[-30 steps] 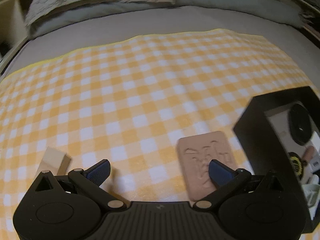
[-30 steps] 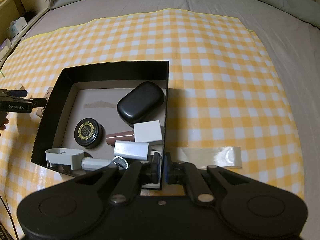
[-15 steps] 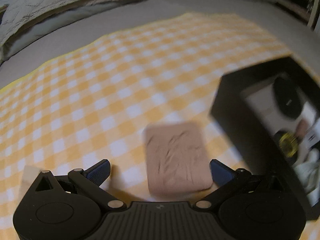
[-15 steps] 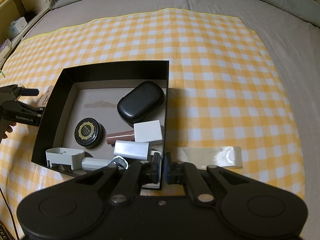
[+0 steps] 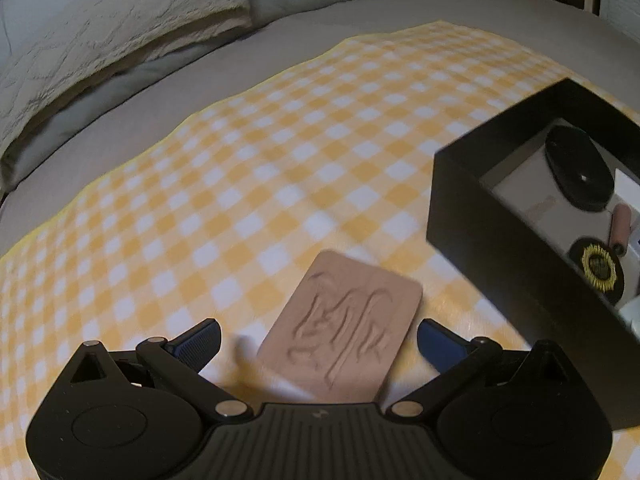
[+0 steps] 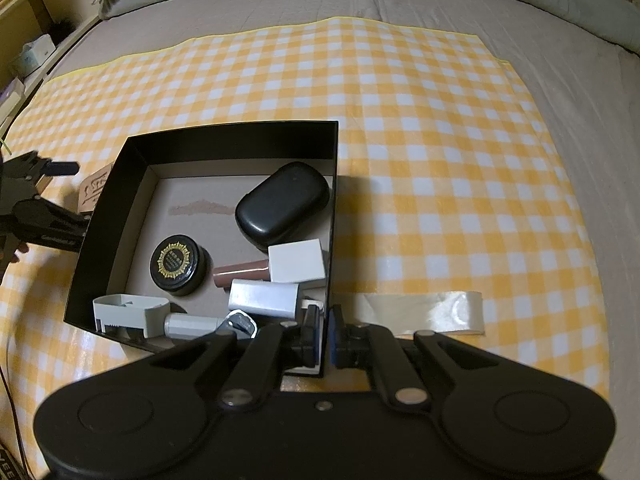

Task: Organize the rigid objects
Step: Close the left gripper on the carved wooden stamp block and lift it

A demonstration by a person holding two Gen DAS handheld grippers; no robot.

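A tan embossed rectangular block (image 5: 340,332) lies flat on the yellow checked cloth, between the spread blue fingertips of my open left gripper (image 5: 316,340). Its edge peeks out left of the black box in the right wrist view (image 6: 93,189). The black open box (image 5: 492,232) stands just to the right of the block. My right gripper (image 6: 325,336) is shut on the near right wall of the black box (image 6: 236,138). Inside lie a black oval case (image 6: 282,206), a round black jar (image 6: 178,264), a brown tube (image 6: 240,273) and several white and silver items.
A strip of clear tape (image 6: 424,312) lies on the cloth to the right of the box. The cloth covers a grey bed with pillows (image 5: 120,32) at the far side. Shelves (image 6: 28,32) stand at the far left.
My left gripper has swung and shifted so the tan block now sits centred between its open fingers, and the box appears further right. The right gripper and box have stayed still.
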